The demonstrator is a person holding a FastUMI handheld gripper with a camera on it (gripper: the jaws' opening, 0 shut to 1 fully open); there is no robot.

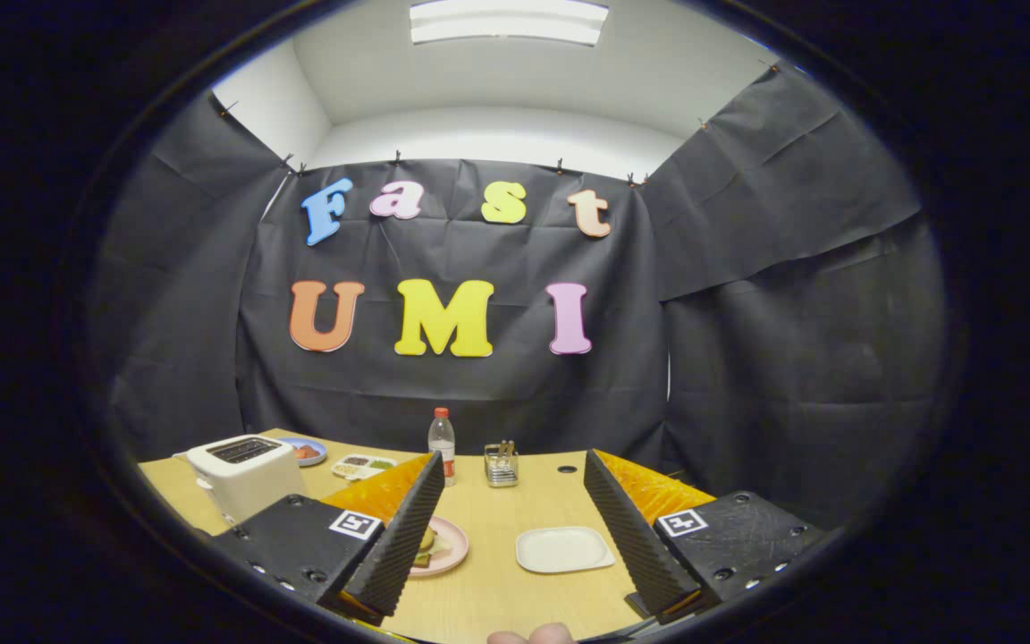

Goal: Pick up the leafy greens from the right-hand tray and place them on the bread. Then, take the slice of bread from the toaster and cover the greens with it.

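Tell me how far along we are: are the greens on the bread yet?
I can't tell about the greens. The pink plate holds food, half hidden behind the left finger. The white tray between the fingers looks bare. The gripper is open and holds nothing, above the table. The toaster stands beyond the left finger, its slots too dark to read. Covering remains.

The gripper point(515, 537) is wide open above bare table point(497, 590); the white tray point(564, 548) lies between its fingers, and the toaster point(245, 474) blocks the far left.
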